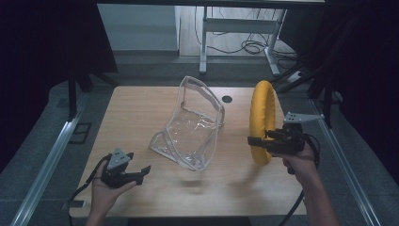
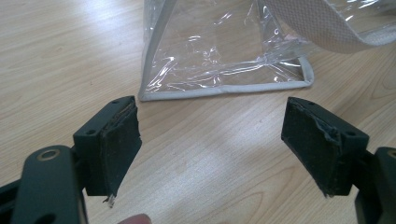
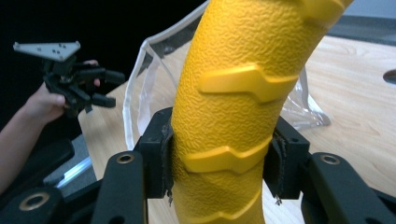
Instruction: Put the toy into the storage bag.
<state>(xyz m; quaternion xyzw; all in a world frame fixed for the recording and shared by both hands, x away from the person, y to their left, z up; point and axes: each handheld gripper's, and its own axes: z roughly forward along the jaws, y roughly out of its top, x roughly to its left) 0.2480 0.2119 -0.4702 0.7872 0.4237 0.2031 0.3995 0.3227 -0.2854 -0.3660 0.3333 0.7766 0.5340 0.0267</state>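
Observation:
A yellow ring (image 1: 261,121) with a ribbed, textured skin stands upright on edge at the table's right side. My right gripper (image 1: 258,140) is shut on its lower part, and both pads press the yellow ring (image 3: 233,107) in the right gripper view. A clear plastic bag (image 1: 190,125) with grey edging lies open at the table's middle. My left gripper (image 1: 143,173) is open near the front left, empty, its jaws wide apart and pointing at the bag (image 2: 224,51). Farther off in the right gripper view, the left gripper (image 3: 100,88) is held in a hand.
The wooden table (image 1: 141,108) has a small dark hole (image 1: 227,99) at its back edge. Metal rails (image 1: 47,165) run along both sides on the floor. A desk frame with cables (image 1: 244,42) stands behind the table.

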